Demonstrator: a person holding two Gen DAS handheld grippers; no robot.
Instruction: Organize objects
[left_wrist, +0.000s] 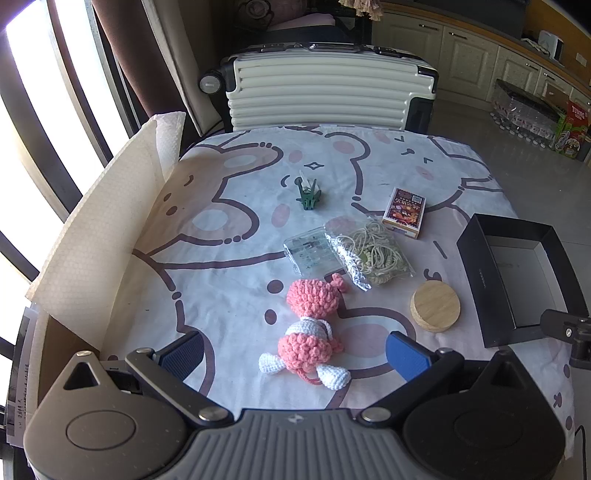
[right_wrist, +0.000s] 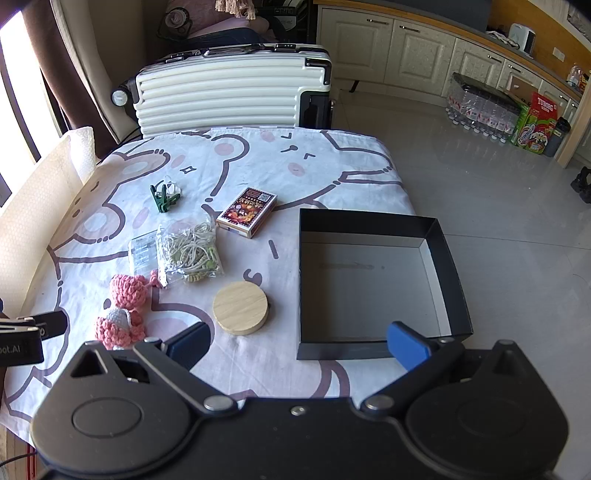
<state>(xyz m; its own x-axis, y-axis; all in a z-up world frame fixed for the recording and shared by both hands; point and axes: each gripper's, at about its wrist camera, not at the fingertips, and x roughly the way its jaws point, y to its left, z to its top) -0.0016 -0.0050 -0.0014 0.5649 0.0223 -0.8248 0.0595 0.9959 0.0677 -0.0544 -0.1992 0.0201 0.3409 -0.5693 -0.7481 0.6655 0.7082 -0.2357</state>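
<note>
A pink and white crochet doll (left_wrist: 312, 325) (right_wrist: 123, 310) lies on the cartoon tablecloth, just ahead of my open, empty left gripper (left_wrist: 295, 354). Beyond it lie a clear plastic case (left_wrist: 308, 251) (right_wrist: 142, 249), a bag of cream cord (left_wrist: 369, 253) (right_wrist: 190, 251), a card box (left_wrist: 404, 212) (right_wrist: 246, 211), a green clip (left_wrist: 308, 195) (right_wrist: 164, 199) and a round wooden lid (left_wrist: 436, 305) (right_wrist: 241, 308). An empty black box (right_wrist: 373, 284) (left_wrist: 517, 277) stands at the table's right. My right gripper (right_wrist: 299, 345) is open and empty above the box's near wall.
A white ribbed suitcase (left_wrist: 325, 92) (right_wrist: 229, 96) stands behind the table's far edge. A cream foam sheet (left_wrist: 96, 236) leans along the left edge. The tiled floor (right_wrist: 498, 221) lies to the right, with bottle packs (right_wrist: 480, 107) by the cabinets.
</note>
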